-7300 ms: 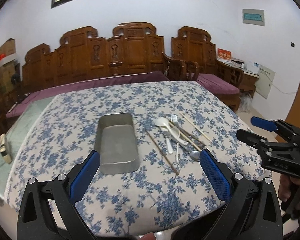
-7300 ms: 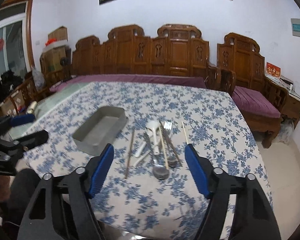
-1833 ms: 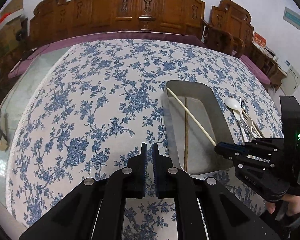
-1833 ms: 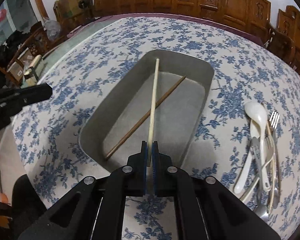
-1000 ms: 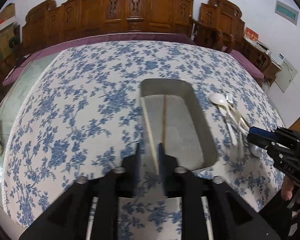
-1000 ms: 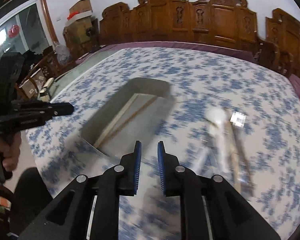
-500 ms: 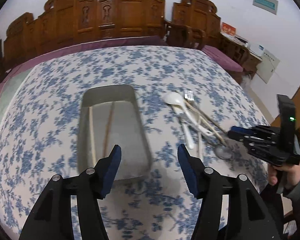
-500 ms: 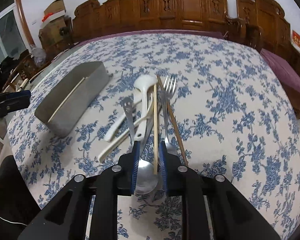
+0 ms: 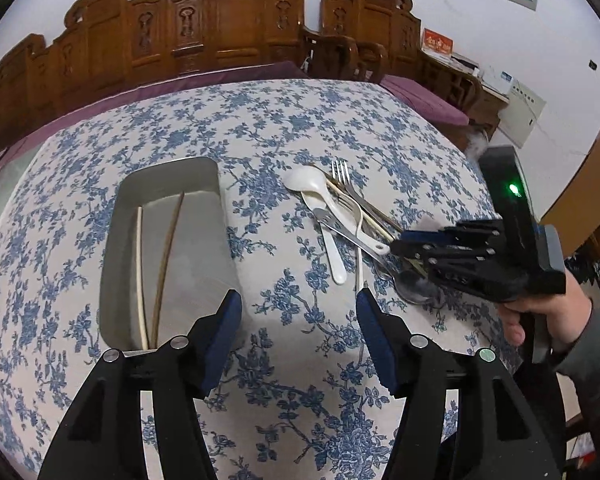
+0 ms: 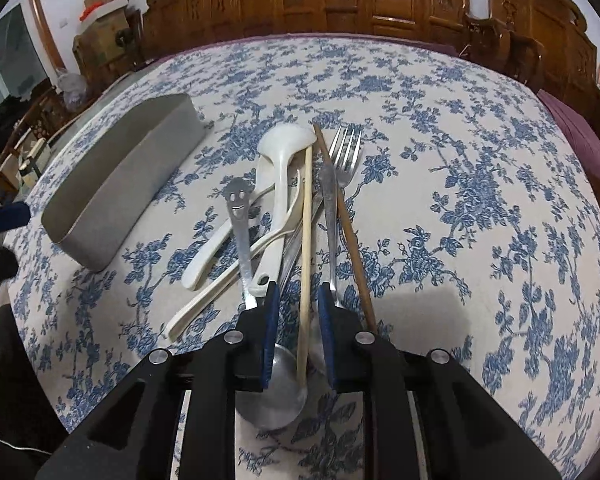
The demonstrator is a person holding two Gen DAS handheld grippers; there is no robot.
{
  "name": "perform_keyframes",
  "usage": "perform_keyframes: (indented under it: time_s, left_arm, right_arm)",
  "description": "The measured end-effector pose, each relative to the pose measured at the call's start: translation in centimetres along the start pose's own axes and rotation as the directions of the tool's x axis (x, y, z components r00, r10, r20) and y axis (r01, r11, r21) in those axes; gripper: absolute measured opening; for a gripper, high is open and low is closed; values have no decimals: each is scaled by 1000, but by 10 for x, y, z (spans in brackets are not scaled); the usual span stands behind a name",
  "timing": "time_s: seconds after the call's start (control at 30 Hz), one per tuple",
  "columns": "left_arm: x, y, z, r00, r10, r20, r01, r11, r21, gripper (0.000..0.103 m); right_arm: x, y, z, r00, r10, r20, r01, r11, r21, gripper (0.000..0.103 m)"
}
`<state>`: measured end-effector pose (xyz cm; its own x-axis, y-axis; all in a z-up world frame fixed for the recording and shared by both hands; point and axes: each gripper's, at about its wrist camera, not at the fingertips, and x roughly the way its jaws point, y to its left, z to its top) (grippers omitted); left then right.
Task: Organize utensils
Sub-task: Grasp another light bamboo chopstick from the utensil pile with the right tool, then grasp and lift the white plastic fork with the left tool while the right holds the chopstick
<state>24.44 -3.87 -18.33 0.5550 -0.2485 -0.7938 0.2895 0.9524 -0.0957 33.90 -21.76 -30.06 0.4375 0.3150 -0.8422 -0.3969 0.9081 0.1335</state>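
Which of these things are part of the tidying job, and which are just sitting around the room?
Part of the job:
metal tray holding two chopsticks
utensil pile: white spoon, fork, pale chopstick, metal spoon
right tool
left tool

Just there:
floral tablecloth
carved wooden bench

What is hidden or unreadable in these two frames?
- Right wrist view: the tray shows only its outer wall; its contents are hidden.
- Right wrist view: right gripper fingers cover the pale chopstick base; contact unclear.
- Left wrist view: the metal spoon sits partly behind that gripper.
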Motion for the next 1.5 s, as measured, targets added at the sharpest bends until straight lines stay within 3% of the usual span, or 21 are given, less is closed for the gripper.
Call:
perform_keyframes:
  time_s: [0.17, 0.27, 0.33, 0.9, 1.23, 1.5]
  left_arm:
    - [3, -4, -3, 1000, -4, -10, 4, 1000, 6, 57]
    - [4, -5, -4, 1000, -1, -14, 1, 1000, 6, 57]
    - [5, -5, -5, 1000, 0, -18, 0, 1000, 5, 57]
    - [45, -32, -4, 998, -20, -68, 21, 1000, 17, 57]
    - [81, -46, 6, 993, -20, -118, 22, 1000, 15, 57]
    - [104, -56, 13, 988, -14, -154, 17, 1000, 20, 42]
  right_arm:
    - [12, 1, 7, 999, -22, -47, 21, 1000, -19, 17]
    - [16, 4, 8, 997, -50, -60, 48, 998, -33, 6]
    - [15, 2, 7, 997, -44, -63, 43, 999, -18, 6]
    - [-78, -11, -37, 998, -45, 47, 43, 998, 43, 6]
    - [-98, -13, -39, 994, -53, 97, 50, 998, 36, 6]
    - [-105, -26, -34, 992, -37, 121, 28, 997, 70, 6]
